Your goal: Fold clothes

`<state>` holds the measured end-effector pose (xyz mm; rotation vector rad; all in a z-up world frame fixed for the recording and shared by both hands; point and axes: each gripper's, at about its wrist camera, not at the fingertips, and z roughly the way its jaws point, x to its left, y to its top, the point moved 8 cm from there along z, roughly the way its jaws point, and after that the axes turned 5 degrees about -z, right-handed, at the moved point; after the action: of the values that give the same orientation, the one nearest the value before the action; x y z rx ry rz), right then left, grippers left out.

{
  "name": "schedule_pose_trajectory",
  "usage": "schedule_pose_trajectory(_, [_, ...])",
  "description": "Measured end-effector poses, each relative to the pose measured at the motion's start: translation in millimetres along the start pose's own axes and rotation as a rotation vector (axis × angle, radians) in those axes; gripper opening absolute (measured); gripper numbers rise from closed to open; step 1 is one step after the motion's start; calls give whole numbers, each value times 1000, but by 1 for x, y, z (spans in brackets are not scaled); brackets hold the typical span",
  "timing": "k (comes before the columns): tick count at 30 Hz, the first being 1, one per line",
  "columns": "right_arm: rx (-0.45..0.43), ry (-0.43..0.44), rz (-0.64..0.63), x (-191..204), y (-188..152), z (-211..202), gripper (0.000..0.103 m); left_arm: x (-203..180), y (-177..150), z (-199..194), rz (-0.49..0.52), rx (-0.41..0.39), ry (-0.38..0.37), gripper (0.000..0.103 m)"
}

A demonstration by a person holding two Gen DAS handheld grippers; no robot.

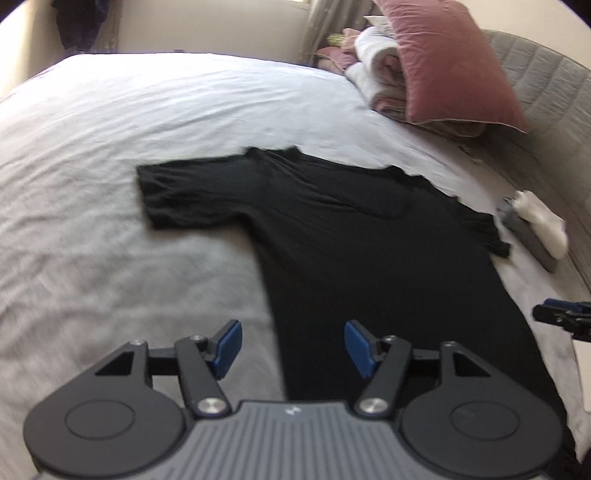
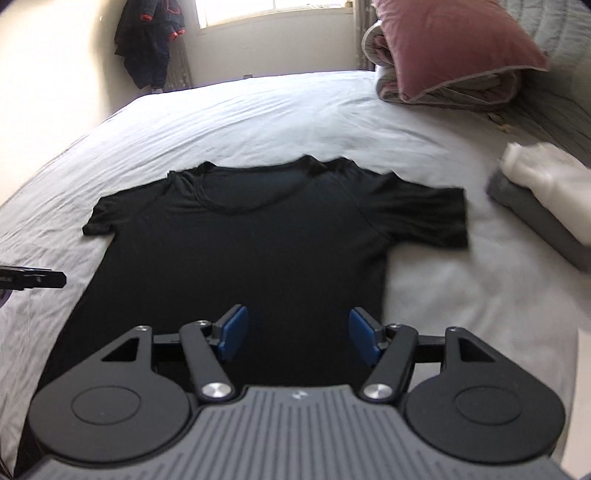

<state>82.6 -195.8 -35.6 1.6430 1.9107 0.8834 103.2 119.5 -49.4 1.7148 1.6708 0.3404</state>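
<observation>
Blue-padded and spread apart, the left gripper (image 1: 293, 349) fills the near edge of the left wrist view, with nothing between its fingers. Its left finger hangs over bare sheet, its right finger over the lower part of a black T-shirt (image 1: 332, 229). That shirt lies flat on a white bed (image 1: 110, 147), collar toward the far side, one sleeve stretched out to the left. Far right, a pink pillow (image 1: 450, 62) leans on folded bedding. Just beyond the shirt's right sleeve sits a small stack of folded clothes (image 1: 535, 225), grey below and white on top. Part of the right gripper (image 1: 565, 317) pokes in at the right edge.

From the right wrist view, the right gripper (image 2: 299, 338) also stands spread, empty, both pads above the shirt's (image 2: 240, 251) hem area. Both sleeves lie out flat, neckline facing the far wall. Grey and white folded clothes (image 2: 546, 195) rest on the bed (image 2: 258, 118) to the right, apart from the sleeve. The pillow (image 2: 454, 44) sits far right, dark clothing (image 2: 151, 40) hangs by a window (image 2: 273, 11), and the left gripper's tip (image 2: 33, 278) enters at the left edge.
</observation>
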Motion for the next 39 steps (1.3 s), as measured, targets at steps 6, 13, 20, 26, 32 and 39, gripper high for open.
schedule_pose_trajectory(6, [23,9,76,-11,-48,-19,66,-38,-43,-17,73,-39,-57,63])
schedule_pose_trajectory(13, [35,4,127,-21,-100,-50,66,-57,-97,-23,163,-2,-33,63])
schedule_pose_trajectory(20, [28,1,156,-39,-143,-81,72,-45,-134,-45,225,37,34,63])
schedule_pose_trajectory(26, [46,16,175,-48,-156,-97,72,-28,-136,-66,220,46,115,65])
schedule_pose_trajectory(32, [74,-17,158,-55,-134,-93,72,-22,-119,-74,183,26,134,66])
schedule_pose_trajectory(39, [31,-14,197,-68,-77,-80,72,-54,-87,-59,211,3,131,67])
